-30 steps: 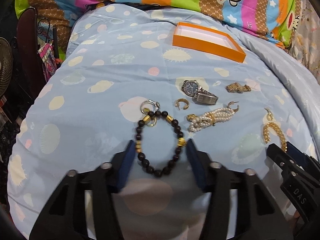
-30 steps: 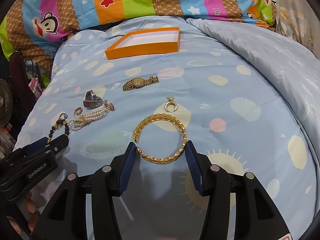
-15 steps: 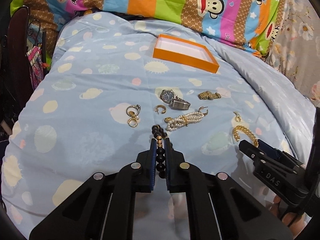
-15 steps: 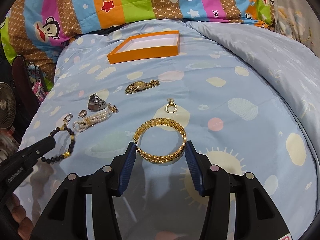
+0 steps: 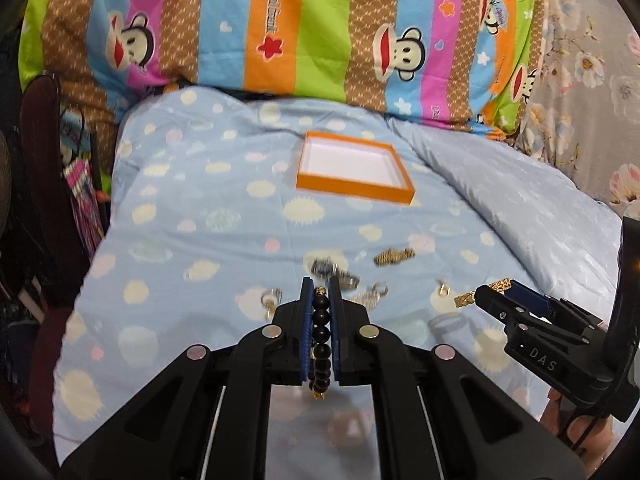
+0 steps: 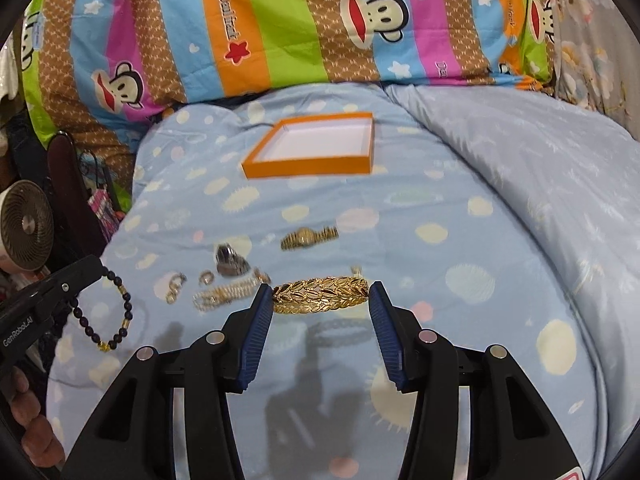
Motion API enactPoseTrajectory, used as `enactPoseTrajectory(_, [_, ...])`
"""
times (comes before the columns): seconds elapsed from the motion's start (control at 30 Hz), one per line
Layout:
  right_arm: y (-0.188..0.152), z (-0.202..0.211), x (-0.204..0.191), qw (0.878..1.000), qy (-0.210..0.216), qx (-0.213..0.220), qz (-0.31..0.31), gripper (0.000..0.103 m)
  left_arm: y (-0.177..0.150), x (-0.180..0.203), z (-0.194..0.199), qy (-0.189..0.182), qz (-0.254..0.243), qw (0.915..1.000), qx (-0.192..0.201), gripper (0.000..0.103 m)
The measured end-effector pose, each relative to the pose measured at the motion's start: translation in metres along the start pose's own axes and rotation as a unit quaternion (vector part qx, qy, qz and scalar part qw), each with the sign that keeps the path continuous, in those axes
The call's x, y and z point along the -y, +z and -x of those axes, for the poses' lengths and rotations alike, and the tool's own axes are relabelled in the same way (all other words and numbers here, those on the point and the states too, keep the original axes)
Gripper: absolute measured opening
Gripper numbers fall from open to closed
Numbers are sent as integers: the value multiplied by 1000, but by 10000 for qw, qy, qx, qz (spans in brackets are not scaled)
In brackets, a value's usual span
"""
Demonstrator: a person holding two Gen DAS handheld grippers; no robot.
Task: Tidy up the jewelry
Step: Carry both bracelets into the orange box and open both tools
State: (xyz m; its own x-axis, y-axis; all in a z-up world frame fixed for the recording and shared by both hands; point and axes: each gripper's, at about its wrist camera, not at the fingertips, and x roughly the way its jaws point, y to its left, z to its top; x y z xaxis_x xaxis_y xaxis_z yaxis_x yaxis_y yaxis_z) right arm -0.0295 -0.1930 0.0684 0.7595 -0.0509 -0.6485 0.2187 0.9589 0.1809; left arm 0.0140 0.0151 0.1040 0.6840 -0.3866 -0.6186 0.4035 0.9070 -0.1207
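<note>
My left gripper [image 5: 320, 292] is shut on a black bead bracelet [image 5: 321, 332] with gold beads and holds it lifted; the bracelet hangs from it in the right wrist view [image 6: 105, 312]. My right gripper [image 6: 321, 294] is shut on a gold bangle [image 6: 320, 294], gripped across its width and raised above the bed, its shadow below. In the left wrist view the right gripper [image 5: 492, 292] holds the bangle [image 5: 466, 299]. An orange box [image 6: 312, 148] with a white inside lies open farther back; it also shows in the left wrist view [image 5: 352, 172].
On the blue bedspread [image 6: 460, 208] lie a gold watch [image 6: 308, 237], a silver watch [image 6: 229, 262], a pearl bracelet [image 6: 224, 294], rings [image 6: 176, 286] and small gold pieces. A striped monkey-print pillow [image 6: 280, 28] lies behind. A fan [image 6: 24, 232] stands off the left edge.
Both grippers rose from the bed. The left lifted the bead bracelet. The right closed onto the gold bangle and lifted it. Both views now tilt up toward the orange box.
</note>
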Motion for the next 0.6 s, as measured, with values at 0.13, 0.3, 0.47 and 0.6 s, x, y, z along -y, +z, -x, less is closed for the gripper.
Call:
enactPoseTrajectory(0.13, [35,-2,1,9999,114,129,-14,48,41,7,2,-78,-146,9996,245,7])
enactPoseTrajectory(0.3, [84,-26,1,9996,72,261,24,48,91,15,-18,47,-303,9982,519,7])
enactPoseTrajectory(0.47, [131,-71,1,9994,-15,328,93,49,132,19,-72,109,-396,9980,478,7])
enactPoseTrajectory(0.6, [160,-109,4,9988,-123,460,104,49,155,22,-120,181,-483,9978,419,7])
